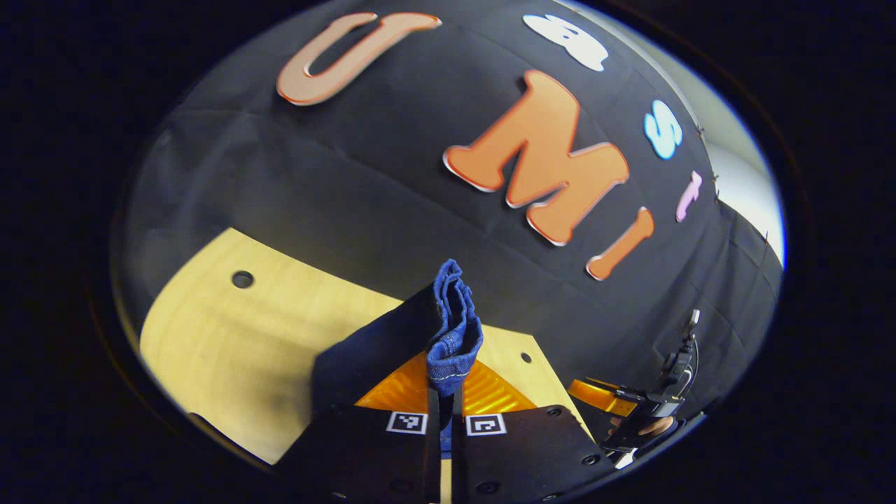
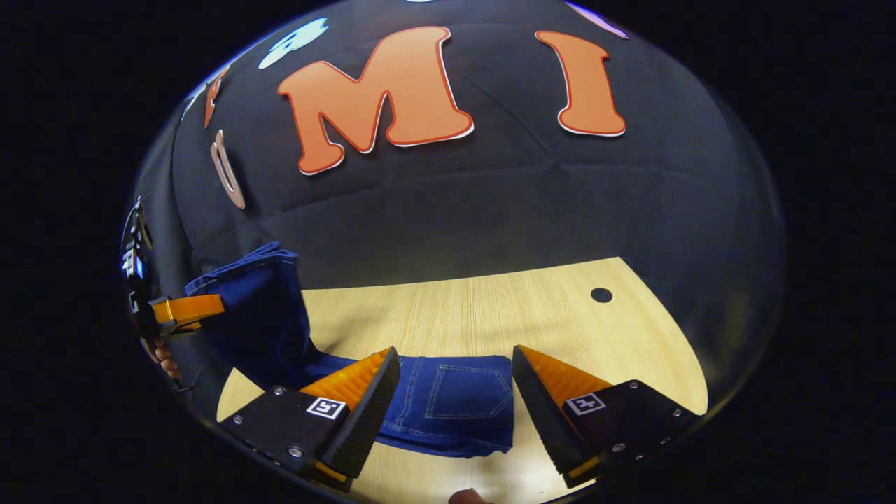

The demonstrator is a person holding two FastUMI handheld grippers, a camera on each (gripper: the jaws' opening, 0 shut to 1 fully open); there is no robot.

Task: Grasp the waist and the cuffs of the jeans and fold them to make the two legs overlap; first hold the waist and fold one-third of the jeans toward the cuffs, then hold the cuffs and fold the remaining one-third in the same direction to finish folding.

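Left gripper (image 1: 441, 406) clamped on a bunched, lifted fold of dark blue jeans (image 1: 453, 336). Right gripper (image 2: 455, 378) fingers apart over the back-pocket end lying flat on the wooden table (image 2: 490, 308).

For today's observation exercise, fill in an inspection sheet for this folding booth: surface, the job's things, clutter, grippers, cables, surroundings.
Surface: pale wooden table with round holes, bare where the jeans do not lie.
Job's things: blue denim jeans; the part with a back pocket lies flat on the table, another part is lifted at one side, and a bunched hem stands up between the left gripper's jaws.
Clutter: nothing seen.
Grippers: left gripper has its jaws closed on the bunched hem; right gripper has its jaws wide apart, either side of the pocket, holding nothing.
Cables: nothing seen.
Surroundings: black cloth wall behind the table.
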